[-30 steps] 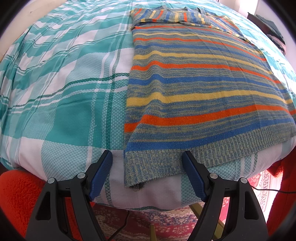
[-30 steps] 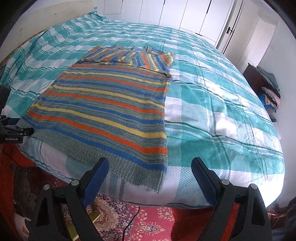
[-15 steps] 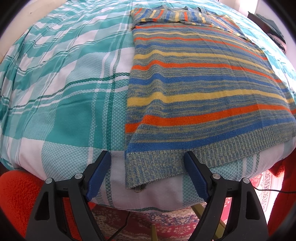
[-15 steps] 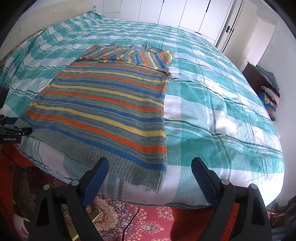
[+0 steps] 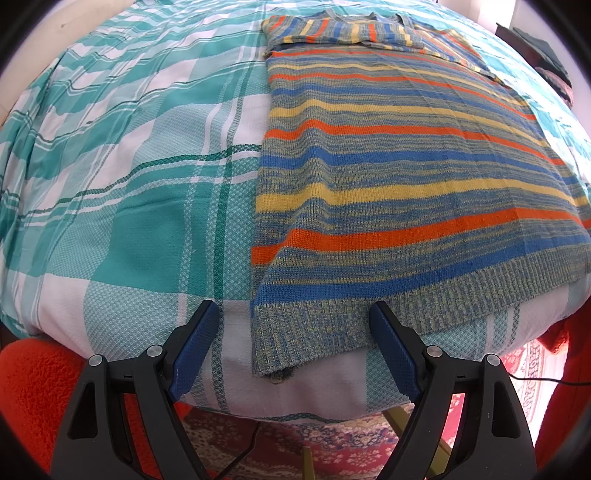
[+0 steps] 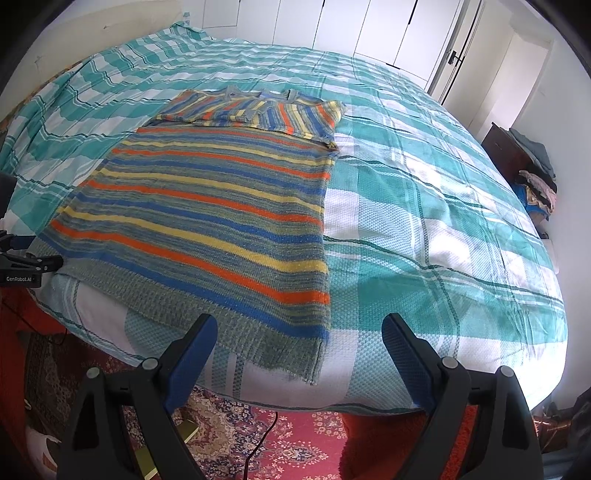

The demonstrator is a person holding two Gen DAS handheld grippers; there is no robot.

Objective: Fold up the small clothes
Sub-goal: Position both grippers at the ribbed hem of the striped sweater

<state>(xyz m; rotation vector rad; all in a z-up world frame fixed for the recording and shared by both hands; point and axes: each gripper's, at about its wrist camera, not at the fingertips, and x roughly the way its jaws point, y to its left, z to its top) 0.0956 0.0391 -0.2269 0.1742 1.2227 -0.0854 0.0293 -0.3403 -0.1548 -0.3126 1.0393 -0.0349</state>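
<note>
A knitted sweater (image 5: 388, 177) with blue, orange and yellow stripes lies flat on the bed, its sleeves folded across the top (image 6: 258, 109). Its ribbed hem (image 6: 236, 325) hangs slightly over the near edge of the bed. My left gripper (image 5: 293, 314) hovers open over the hem's left corner, one finger on each side of that corner and neither pad pressing the knit. My right gripper (image 6: 299, 325) is open over the hem's right corner (image 6: 314, 365), again without contact. In the right wrist view, the left gripper's body (image 6: 26, 264) shows at the left edge.
The bed carries a teal and white checked cover (image 6: 424, 229). Below its near edge lie a red patterned rug (image 6: 295, 439), a black cable (image 6: 264, 435) and red fleece (image 5: 33, 391). White wardrobe doors (image 6: 369, 29) stand behind, and a dark chest with piled clothes (image 6: 524, 162) at the right.
The left gripper's jaws have spread a little wider around the hem corner. The sweater and the right gripper have stayed put.
</note>
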